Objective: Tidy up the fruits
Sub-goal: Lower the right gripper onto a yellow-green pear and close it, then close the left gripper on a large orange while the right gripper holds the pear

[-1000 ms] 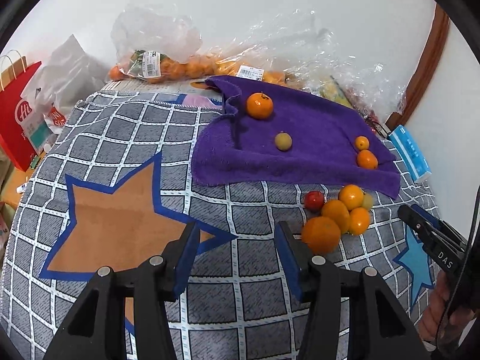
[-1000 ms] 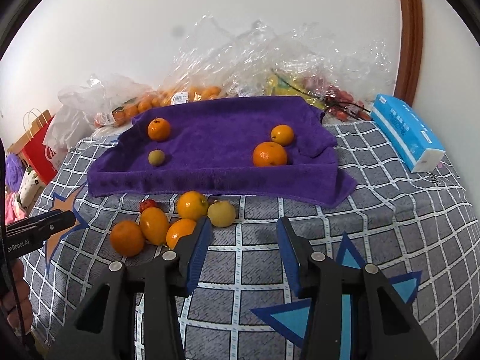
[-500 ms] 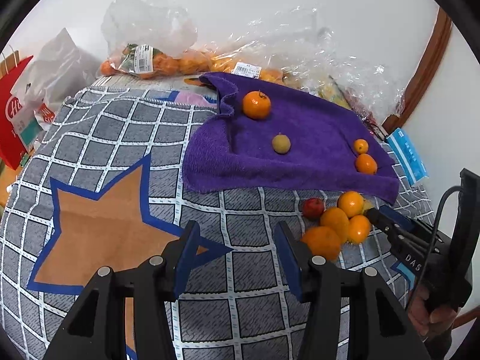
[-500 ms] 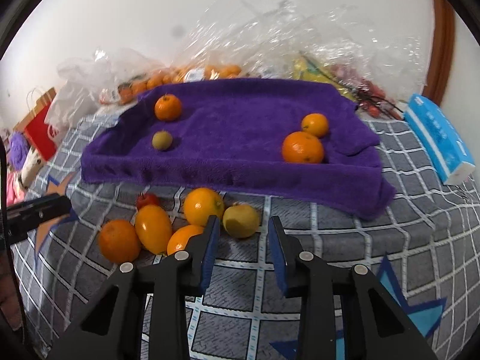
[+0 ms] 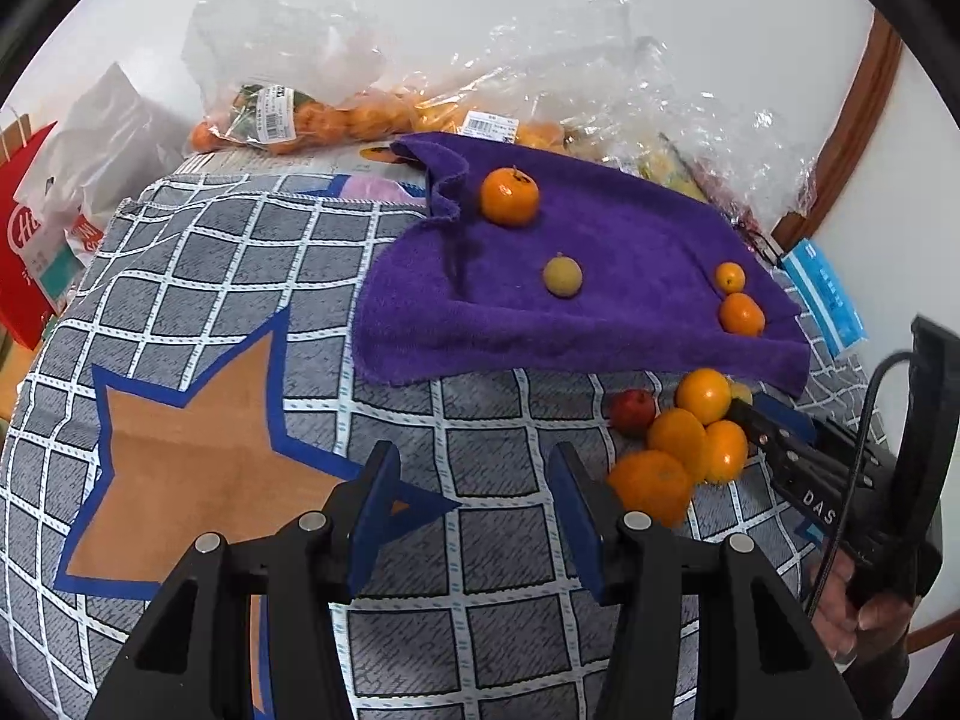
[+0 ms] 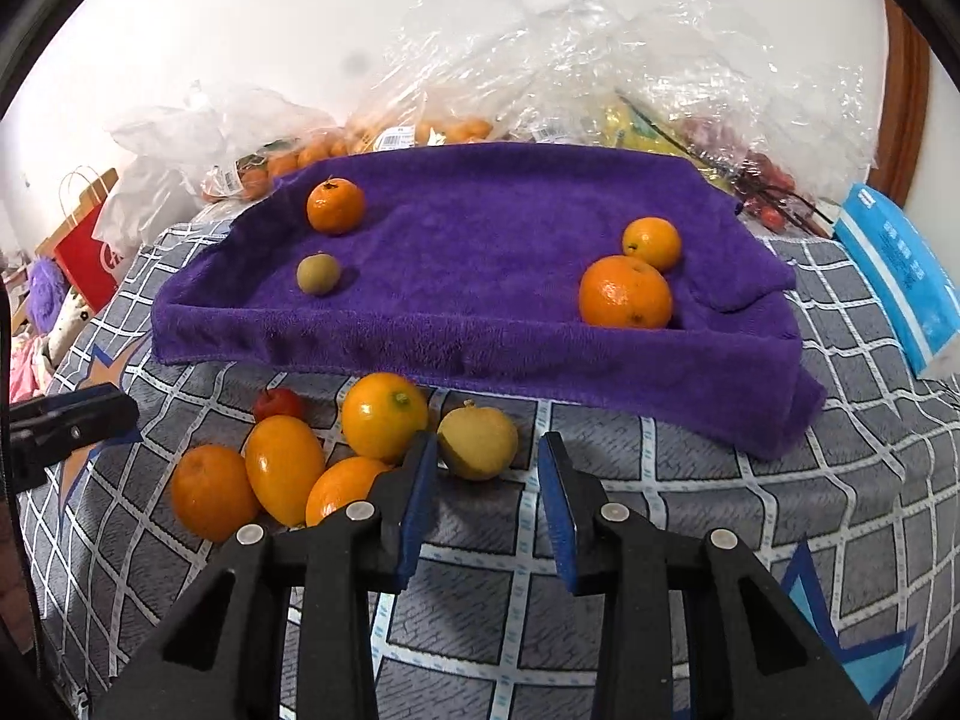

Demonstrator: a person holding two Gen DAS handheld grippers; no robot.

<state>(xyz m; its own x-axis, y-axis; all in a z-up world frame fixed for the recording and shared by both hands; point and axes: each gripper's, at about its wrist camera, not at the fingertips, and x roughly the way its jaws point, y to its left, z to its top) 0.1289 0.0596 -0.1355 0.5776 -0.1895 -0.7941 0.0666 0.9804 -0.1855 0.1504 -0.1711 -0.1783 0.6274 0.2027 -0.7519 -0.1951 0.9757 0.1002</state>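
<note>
A purple towel (image 6: 480, 252) lies on the checked cloth and holds two oranges at the right (image 6: 624, 294), one orange (image 6: 335, 205) and a small green-yellow fruit (image 6: 318, 273) at the left. In front of it sits a cluster of loose fruit: several oranges (image 6: 384, 423), a small red fruit (image 6: 279, 403) and a yellow-green fruit (image 6: 477, 443). My right gripper (image 6: 487, 480) is open, its fingertips just in front of the yellow-green fruit. My left gripper (image 5: 471, 510) is open and empty over the cloth, left of the cluster (image 5: 684, 450).
Clear plastic bags of oranges and other produce (image 6: 420, 132) are piled behind the towel against the wall. A blue tissue pack (image 6: 900, 276) lies at the right. A red paper bag (image 5: 24, 252) stands off the left edge.
My right gripper has moved forward toward the yellow-green fruit and its jaws have narrowed. My left gripper has drifted slightly; the fruit has not moved.
</note>
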